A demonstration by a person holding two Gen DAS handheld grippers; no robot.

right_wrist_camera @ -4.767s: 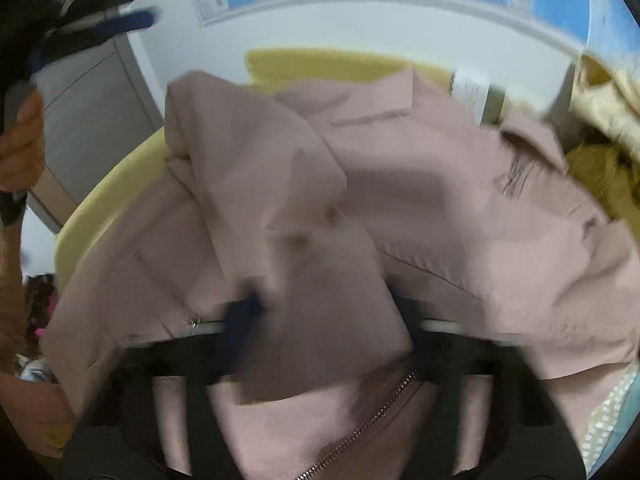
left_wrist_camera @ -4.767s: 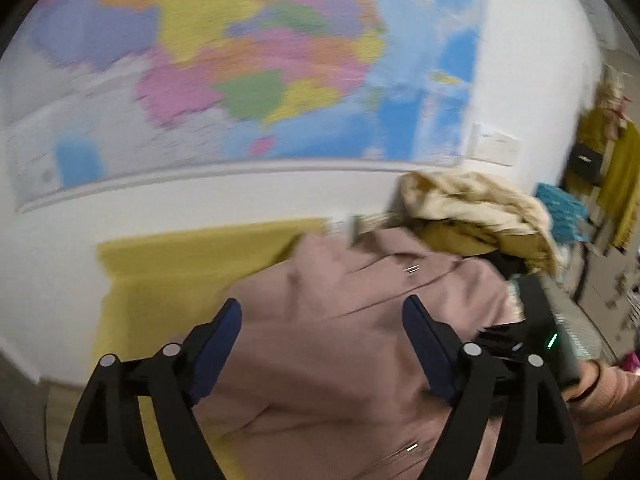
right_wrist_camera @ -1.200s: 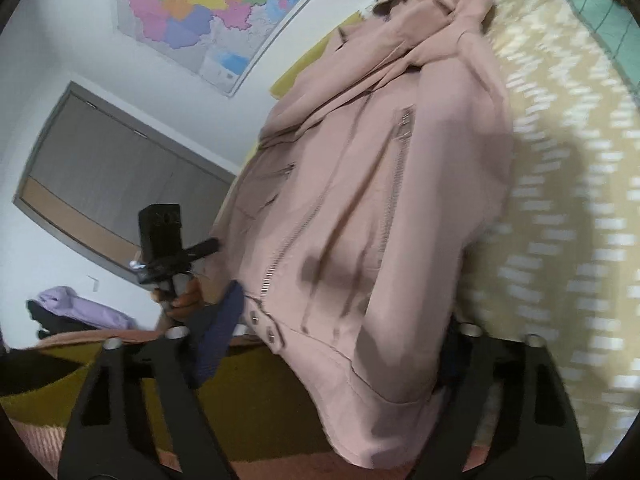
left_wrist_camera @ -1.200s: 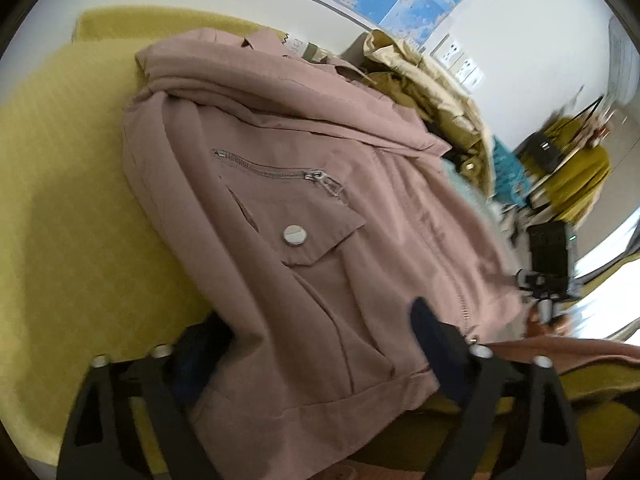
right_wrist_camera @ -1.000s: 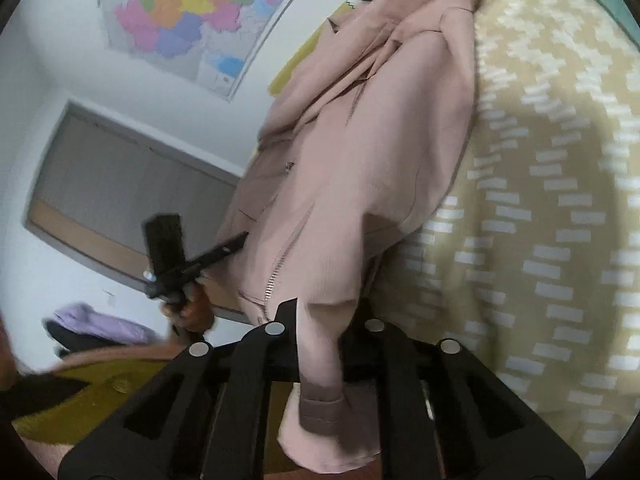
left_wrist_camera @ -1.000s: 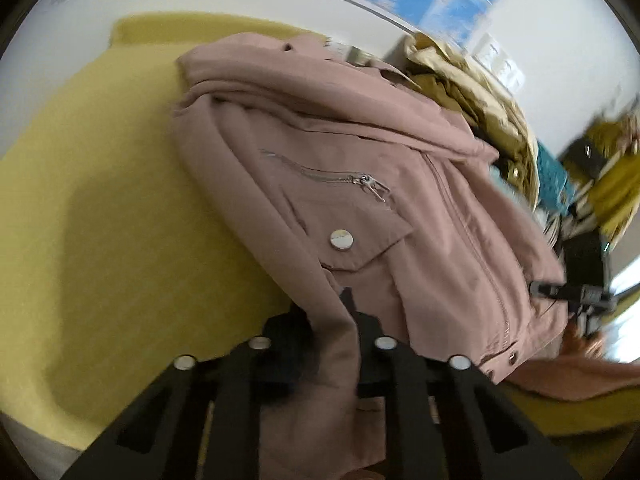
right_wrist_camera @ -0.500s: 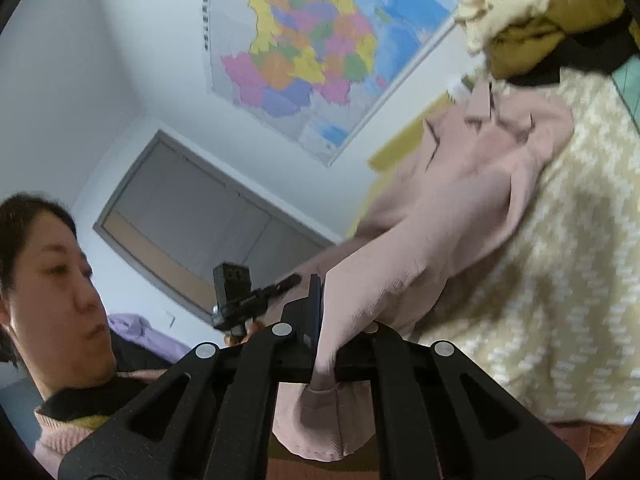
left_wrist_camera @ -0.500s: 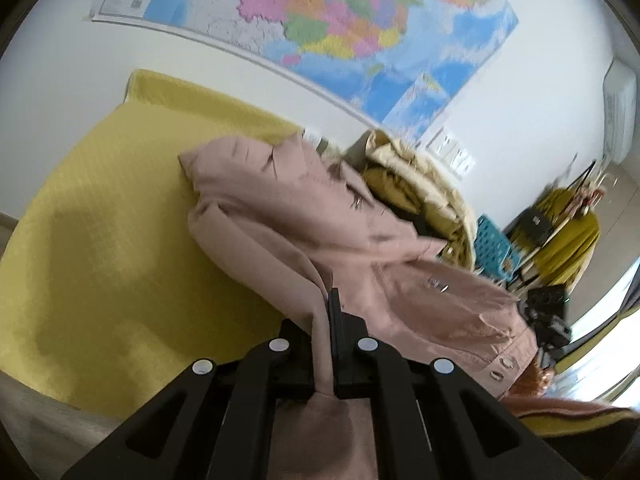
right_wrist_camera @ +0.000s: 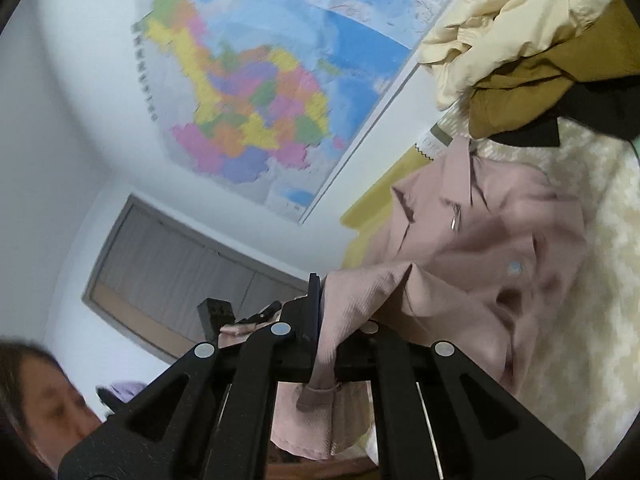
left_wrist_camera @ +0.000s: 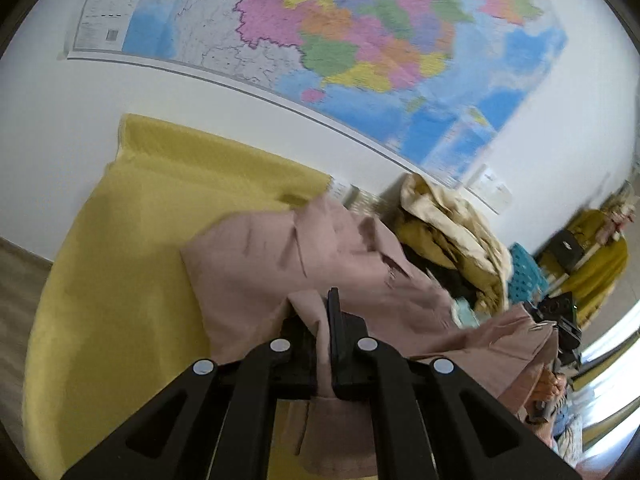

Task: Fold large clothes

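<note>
A dusty pink jacket (left_wrist_camera: 260, 264) lies partly on the yellow bed cover (left_wrist_camera: 132, 240), its lower part lifted off the bed. My left gripper (left_wrist_camera: 322, 320) is shut on the jacket's hem corner, and fabric hangs down between its arms. In the right wrist view the same pink jacket (right_wrist_camera: 500, 240) stretches up from the bed to my right gripper (right_wrist_camera: 322, 300), which is shut on the other hem corner. The collar end rests on the bed near the wall. The right gripper also shows far right in the left wrist view (left_wrist_camera: 564, 320).
A pile of cream and mustard clothes (left_wrist_camera: 448, 224) sits on the bed beyond the jacket, also in the right wrist view (right_wrist_camera: 532, 32). A large map (left_wrist_camera: 340, 40) hangs on the wall. A cream patterned blanket (right_wrist_camera: 608, 280) lies to the right. The person's face (right_wrist_camera: 44, 408) is at lower left.
Both grippers closed on the jacket's hem corners about a second ago and have since lifted the hem higher, raising the lower jacket off the bed.
</note>
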